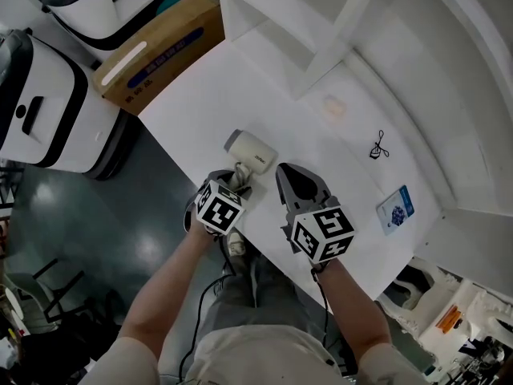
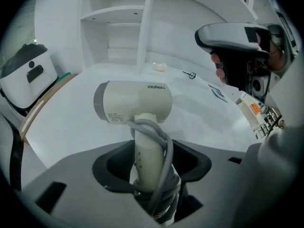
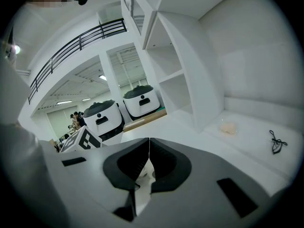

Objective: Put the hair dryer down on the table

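A cream hair dryer [image 1: 251, 152] lies near the front edge of the white table [image 1: 321, 143], its barrel pointing left. Its handle runs back into my left gripper [image 1: 234, 181]. In the left gripper view the barrel [image 2: 133, 102] stands ahead of the jaws. The handle [image 2: 146, 156], wrapped in its grey cord [image 2: 164, 175], sits between them and they are shut on it. My right gripper [image 1: 298, 180] hovers just to the right of the dryer, over the table. Its jaws meet at the tips [image 3: 148, 148] with nothing between them.
White shelves [image 1: 280, 14] rise at the back of the table. A small black cable tie [image 1: 379, 147], a blue and white card [image 1: 395, 208] and a pale lump [image 1: 333, 107] lie on the right. A cardboard box [image 1: 160, 50] and white machines [image 1: 48, 107] stand on the floor to the left.
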A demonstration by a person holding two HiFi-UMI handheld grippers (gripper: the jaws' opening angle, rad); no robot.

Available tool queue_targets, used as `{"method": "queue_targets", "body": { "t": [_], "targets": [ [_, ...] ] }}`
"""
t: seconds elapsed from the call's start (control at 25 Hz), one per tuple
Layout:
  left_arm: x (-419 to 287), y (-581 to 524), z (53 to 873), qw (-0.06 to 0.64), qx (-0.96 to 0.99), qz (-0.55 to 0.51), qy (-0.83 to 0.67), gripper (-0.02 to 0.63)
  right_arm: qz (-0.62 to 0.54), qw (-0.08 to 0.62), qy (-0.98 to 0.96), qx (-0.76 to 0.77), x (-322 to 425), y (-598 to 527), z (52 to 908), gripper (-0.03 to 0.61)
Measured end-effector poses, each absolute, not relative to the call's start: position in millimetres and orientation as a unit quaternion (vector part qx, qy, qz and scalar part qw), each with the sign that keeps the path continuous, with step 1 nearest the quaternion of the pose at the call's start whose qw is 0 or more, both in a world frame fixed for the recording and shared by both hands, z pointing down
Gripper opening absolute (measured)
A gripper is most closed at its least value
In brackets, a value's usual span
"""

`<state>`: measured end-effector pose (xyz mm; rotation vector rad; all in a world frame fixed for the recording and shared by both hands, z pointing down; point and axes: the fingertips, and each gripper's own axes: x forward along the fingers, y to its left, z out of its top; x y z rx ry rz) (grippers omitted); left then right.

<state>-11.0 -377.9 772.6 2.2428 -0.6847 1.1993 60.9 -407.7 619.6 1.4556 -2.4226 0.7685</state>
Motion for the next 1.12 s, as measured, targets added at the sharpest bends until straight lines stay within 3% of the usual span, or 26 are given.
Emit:
{"method": "queue_targets", "body": {
  "t": [0.2,0.64,0.84,1.12],
  "targets": [
    [-14.4,-376.4,761.2,0.245,0.832,0.422,-0.265,0.278,0.260,0.108,-0.823,0.492,60.7,-402.5,614.7,0.019],
    [-63.3,-396.9,633.0,0.210,0.851,0.291,-0.384,0.271,0.203,0.092,-0.841,0.493,52.0,-391.6,540.7,0.019],
    [-77.8,-399.0,526.1,0.127,0.866,0.215,-0.433,0.098,0.125,0.072,-0.867,0.476,31.7,-379.1,459.8,0.018],
    [-80.5,-367.3,390.1,0.022,0.881,0.126,-0.455,0.080,0.020,0.043,-0.883,0.466,19.4,-351.3,351.2,0.020]
  ]
}}
